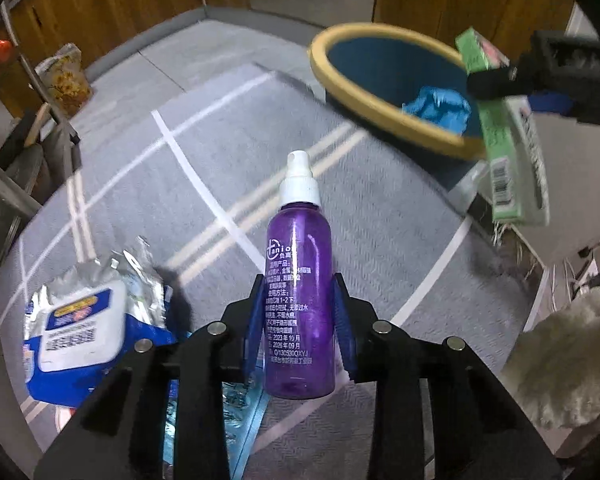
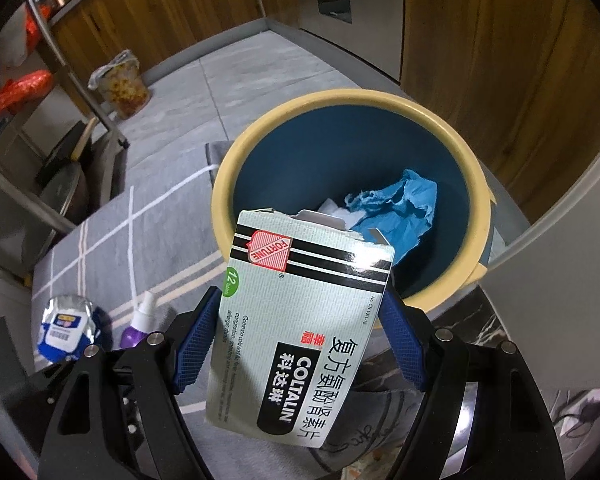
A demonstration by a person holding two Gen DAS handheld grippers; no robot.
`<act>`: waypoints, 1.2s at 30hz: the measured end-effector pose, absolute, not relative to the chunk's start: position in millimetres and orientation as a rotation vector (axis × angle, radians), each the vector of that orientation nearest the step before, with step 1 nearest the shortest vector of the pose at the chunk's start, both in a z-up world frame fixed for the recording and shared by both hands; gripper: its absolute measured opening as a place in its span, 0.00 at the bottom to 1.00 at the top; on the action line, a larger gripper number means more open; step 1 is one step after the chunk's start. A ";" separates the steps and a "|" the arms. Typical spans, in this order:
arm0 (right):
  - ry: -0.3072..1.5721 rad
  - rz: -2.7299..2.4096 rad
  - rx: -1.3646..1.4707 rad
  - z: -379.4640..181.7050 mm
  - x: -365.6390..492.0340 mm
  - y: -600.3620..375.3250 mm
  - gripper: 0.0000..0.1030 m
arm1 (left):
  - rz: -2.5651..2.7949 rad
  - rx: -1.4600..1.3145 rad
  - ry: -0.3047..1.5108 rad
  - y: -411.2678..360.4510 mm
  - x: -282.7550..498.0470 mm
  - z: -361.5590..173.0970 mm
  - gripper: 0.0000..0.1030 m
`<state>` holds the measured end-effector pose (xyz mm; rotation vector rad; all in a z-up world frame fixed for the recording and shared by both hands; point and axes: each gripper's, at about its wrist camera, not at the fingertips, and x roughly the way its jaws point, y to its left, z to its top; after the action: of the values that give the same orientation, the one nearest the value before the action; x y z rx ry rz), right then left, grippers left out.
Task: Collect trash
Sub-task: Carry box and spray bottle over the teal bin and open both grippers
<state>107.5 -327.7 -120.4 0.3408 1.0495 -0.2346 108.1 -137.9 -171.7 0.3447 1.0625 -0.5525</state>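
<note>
The right tool (image 2: pixel 300 344), clamped on the medicine box (image 2: pixel 300 320), hung nearer the bin (image 2: pixel 476 208), whose opening lay just ahead beyond the box's long axis, while the left tool (image 1: pixel 300 320) gripped the upright spray bottle (image 1: pixel 300 280) on the desk (image 1: pixel 204 128).

Spray bottle (image 1: pixel 300 264) upright on the rug (image 1: pixel 204 160) between the left gripper (image 1: pixel 300 320) pads, wipes packet (image 1: pixel 88 320) just left of it, bin (image 2: pixel 352 200) beyond to the right, crumpled paper (image 2: pixel 400 208) inside, medicine box (image 2: pixel 300 320) in the right gripper (image 2: pixel 300 344) before the bin's near rim.
</note>
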 end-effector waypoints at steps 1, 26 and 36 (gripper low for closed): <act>1.044 -0.236 0.343 -119.1 106.7 -328.1 0.76 | -0.552 0.323 1.046 -134.9 107.4 -165.4 0.31; 0.916 -0.180 0.378 -86.1 106.5 -346.1 0.75 | -0.564 0.135 0.869 -149.4 123.1 -104.7 0.31; 0.816 -0.174 0.419 -55.8 103.6 -363.8 0.75 | -0.565 0.119 0.837 -161.0 136.8 -93.8 0.31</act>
<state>103.6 -363.8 -55.8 0.4186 0.8159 -0.1742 136.8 -161.0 -93.8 0.1186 0.8367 -0.5646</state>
